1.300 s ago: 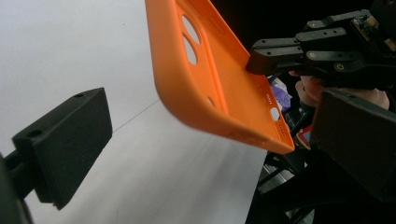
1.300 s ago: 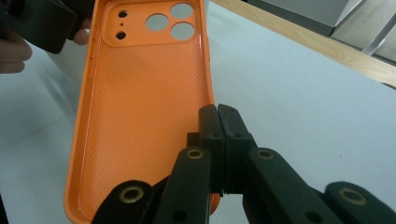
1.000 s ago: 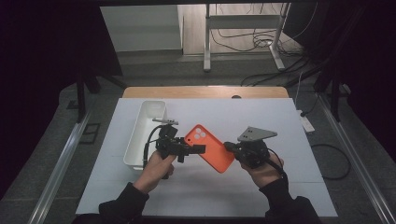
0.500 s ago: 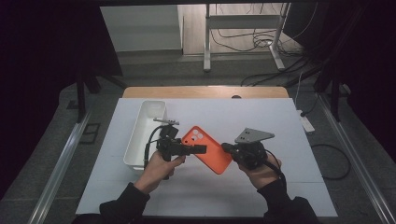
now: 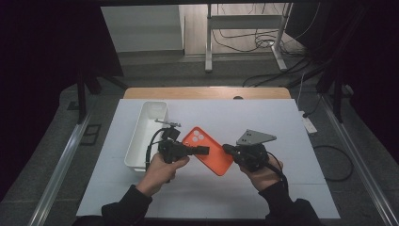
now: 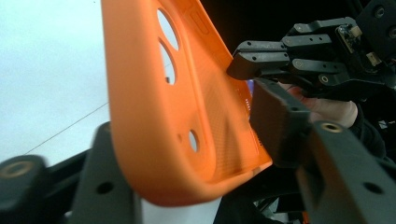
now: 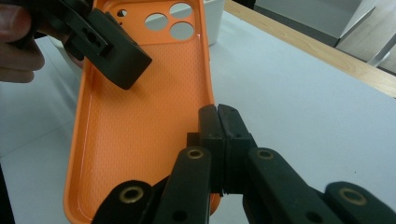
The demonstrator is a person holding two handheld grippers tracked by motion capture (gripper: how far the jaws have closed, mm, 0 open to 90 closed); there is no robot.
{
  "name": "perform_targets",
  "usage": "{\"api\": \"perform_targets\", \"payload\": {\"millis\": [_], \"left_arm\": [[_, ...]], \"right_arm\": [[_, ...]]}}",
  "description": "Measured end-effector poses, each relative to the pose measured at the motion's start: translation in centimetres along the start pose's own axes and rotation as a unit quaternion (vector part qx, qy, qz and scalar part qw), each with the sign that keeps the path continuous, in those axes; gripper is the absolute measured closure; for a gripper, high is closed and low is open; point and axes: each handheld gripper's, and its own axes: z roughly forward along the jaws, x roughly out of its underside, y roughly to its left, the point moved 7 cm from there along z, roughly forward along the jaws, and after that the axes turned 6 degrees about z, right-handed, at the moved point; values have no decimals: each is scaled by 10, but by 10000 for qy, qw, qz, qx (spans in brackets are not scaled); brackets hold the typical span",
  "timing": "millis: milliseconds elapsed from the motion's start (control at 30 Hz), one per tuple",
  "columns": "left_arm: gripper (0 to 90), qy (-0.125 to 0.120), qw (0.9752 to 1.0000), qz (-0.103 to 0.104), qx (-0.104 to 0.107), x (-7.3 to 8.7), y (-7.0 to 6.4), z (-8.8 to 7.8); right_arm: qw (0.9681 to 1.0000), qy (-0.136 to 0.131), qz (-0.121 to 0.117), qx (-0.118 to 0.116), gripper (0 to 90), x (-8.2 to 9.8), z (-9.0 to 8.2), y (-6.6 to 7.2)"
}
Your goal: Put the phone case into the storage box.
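Note:
An orange phone case (image 5: 209,150) hangs above the white table between the two grippers, its hollow side towards my right gripper's camera. My right gripper (image 5: 227,149) is shut on the case's long side rim (image 7: 208,93). My left gripper (image 5: 203,150) reaches in from the camera-hole end, and its jaws have just been closing with the case (image 6: 154,93) between them. One left finger (image 7: 112,51) hovers over the dotted inner face and the other stands behind the back. I see no pad pressing on the case. My right gripper (image 6: 243,65) shows beyond it.
A white oblong bin (image 5: 146,132) stands at the table's left, just beyond my left hand. The white table top (image 5: 282,188) ends at a wooden strip (image 5: 207,92) along the far side. Cables trail from both grippers.
The left gripper's jaws have drawn in around the camera-hole end of the case. Both hands and the case have kept their places.

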Motion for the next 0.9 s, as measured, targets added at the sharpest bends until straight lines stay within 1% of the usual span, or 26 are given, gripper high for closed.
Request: {"api": "perform_targets", "payload": {"millis": [100, 133, 167, 233, 267, 300, 467, 533, 667, 767, 833, 900], "left_arm": [[599, -10, 10000, -15, 26, 0, 0, 0], [636, 2, 10000, -27, 28, 1, 0, 0], [636, -23, 10000, -36, 64, 1, 1, 0], [698, -67, 9998, -98, 147, 1, 1, -1], [720, -67, 9998, -98, 147, 1, 1, -1], [720, -96, 9996, -152, 205, 0, 1, -1], [799, -133, 9989, -303, 333, 1, 2, -3], [821, -160, 9984, -386, 389, 2, 2, -3], [839, -173, 9984, -388, 382, 2, 2, -3], [844, -176, 9985, -338, 401, 1, 2, -5], [845, -164, 9989, -280, 334, 1, 2, -6], [844, -149, 9990, -241, 334, 1, 2, -7]], "right_arm": [[10000, -19, -2, -1, 892, 0, 0, 0], [10000, -26, -3, -3, 892, 0, 0, 0], [10000, -26, -3, -3, 892, 0, 0, 0], [10000, -29, 2, -11, 892, 0, 0, 0], [10000, -29, 2, -11, 892, 0, 0, 0], [10000, -24, -2, -9, 892, 0, 0, 1], [10000, -16, -53, 3, 889, 1, 2, 2], [10000, 2, -69, -11, 886, 2, 3, 2], [10000, 15, -61, -45, 878, 3, 4, 4], [9999, 9, -6, -112, 856, 3, 4, 4], [9996, 8, 109, -246, 816, 2, 2, 4], [9991, -11, 239, -341, 747, 1, 0, 4]]}}
